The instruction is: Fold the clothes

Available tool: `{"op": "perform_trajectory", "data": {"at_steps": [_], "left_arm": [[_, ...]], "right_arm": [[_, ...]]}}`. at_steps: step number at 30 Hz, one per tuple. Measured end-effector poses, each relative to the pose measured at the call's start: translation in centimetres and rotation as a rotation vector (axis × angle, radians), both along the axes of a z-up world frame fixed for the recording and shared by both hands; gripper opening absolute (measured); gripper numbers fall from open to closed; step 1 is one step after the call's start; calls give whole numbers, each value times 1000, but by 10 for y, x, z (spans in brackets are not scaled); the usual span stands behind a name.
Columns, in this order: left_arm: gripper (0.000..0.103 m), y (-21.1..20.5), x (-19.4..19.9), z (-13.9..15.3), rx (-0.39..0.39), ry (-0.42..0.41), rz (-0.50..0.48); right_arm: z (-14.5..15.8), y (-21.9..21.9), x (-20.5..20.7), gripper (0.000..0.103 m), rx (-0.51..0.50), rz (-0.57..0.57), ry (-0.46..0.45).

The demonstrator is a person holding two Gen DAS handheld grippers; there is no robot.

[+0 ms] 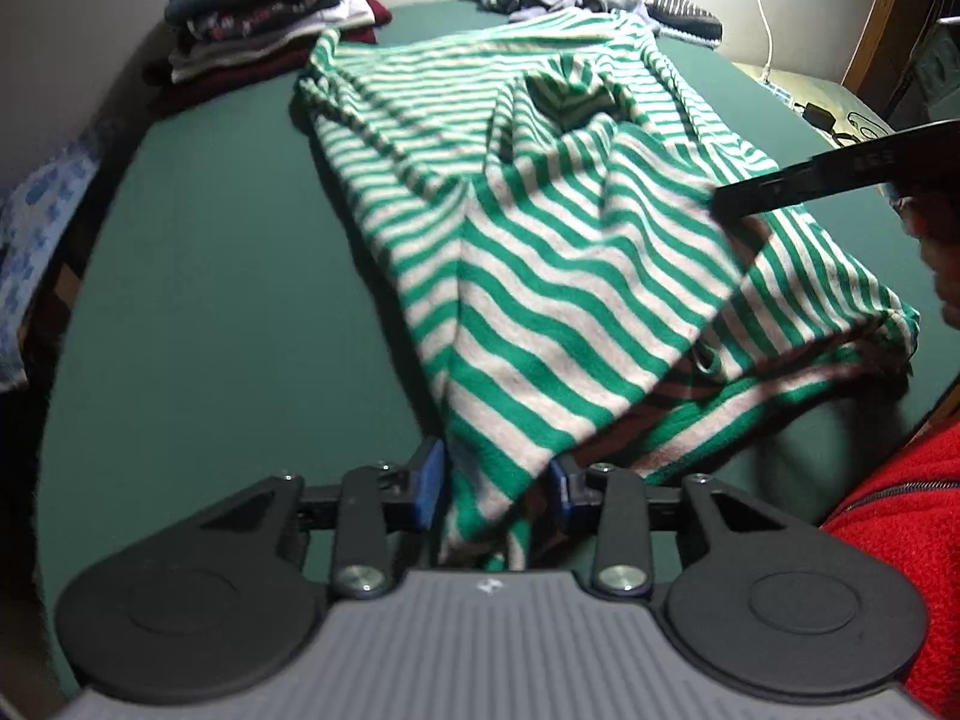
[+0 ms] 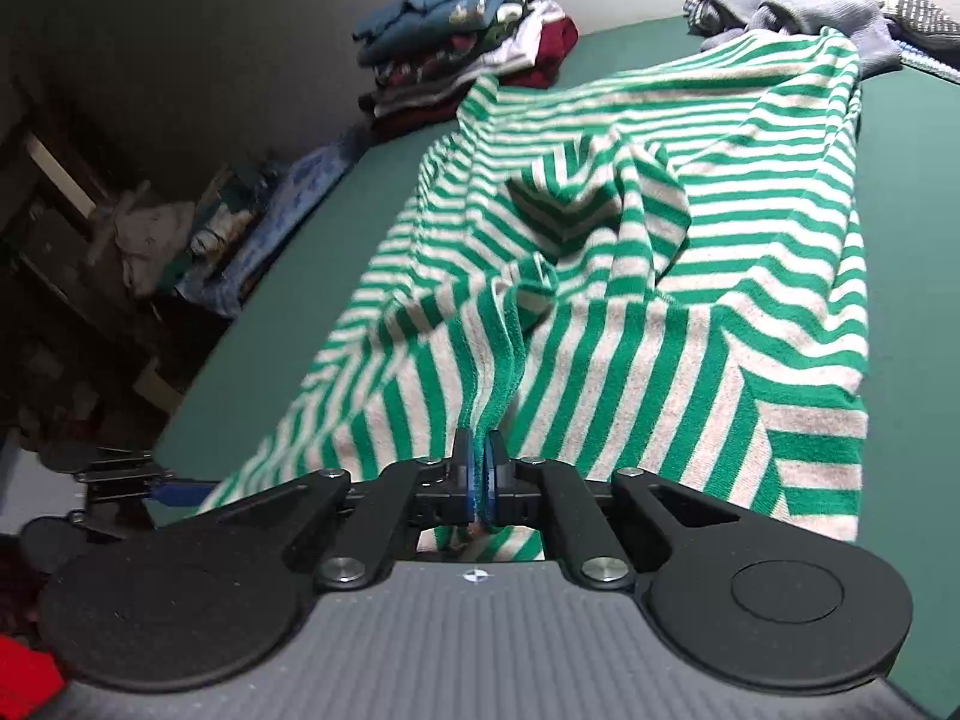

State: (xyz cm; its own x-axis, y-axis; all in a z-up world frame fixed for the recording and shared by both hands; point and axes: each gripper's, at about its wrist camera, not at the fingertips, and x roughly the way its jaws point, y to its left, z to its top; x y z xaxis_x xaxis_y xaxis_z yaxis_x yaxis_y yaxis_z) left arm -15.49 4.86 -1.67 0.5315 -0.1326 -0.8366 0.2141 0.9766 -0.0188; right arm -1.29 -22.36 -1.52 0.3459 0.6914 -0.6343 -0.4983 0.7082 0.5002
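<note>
Our left gripper points steeply down, its blue pads standing apart with striped cloth hanging loosely between them. Our right gripper angles down less steeply, pads pinched tight on a fabric edge. A red sleeve shows at four o'clock.

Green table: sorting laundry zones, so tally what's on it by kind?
On the green table:
Striped garment being folded: 1
Stack of folded clothes: 1
Loose pile of unfolded clothes: 1
Total: 3
</note>
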Motion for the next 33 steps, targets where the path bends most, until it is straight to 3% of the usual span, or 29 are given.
{"op": "perform_trajectory", "data": {"at_steps": [5, 10, 12, 17, 18, 20, 21, 25, 26, 27, 29, 33], "left_arm": [[35, -2, 1, -5, -11, 6, -50], [34, -2, -2, -27, 0, 57, -85], [38, 1, -2, -25, -1, 56, -90], [37, 9, -8, 0, 28, 16, -151], [39, 9, -9, 6, 30, -4, -157], [51, 7, -9, 18, 42, -53, -169], [59, 3, -8, 19, 53, -68, -180], [56, -14, -1, 4, 114, -82, -222], [52, -17, 1, -3, 125, -68, -221], [36, -18, 4, -10, 126, -46, -215], [24, -19, 3, -14, 117, -37, -220], [20, -16, -2, -10, 107, -35, -243]], "right_arm": [[18, -17, -26, 4, -13, -9, -3], [-22, -1, -49, 4, -168, -14, 48], [-27, 4, -54, 5, -182, -38, 12], [-4, 0, -50, 13, -179, 12, -13], [2, -2, -49, 26, -169, 20, -23], [5, 0, -46, 45, -160, 26, -28], [7, 2, -44, 44, -156, 29, -30], [-10, 13, -47, 41, -229, 46, -10], [-13, 13, -48, 34, -230, 32, -4], [-17, 12, -48, 19, -232, 18, 3], [-18, 8, -50, 4, -221, -3, 14], [-2, -7, -59, 3, -171, -11, -15]]}}
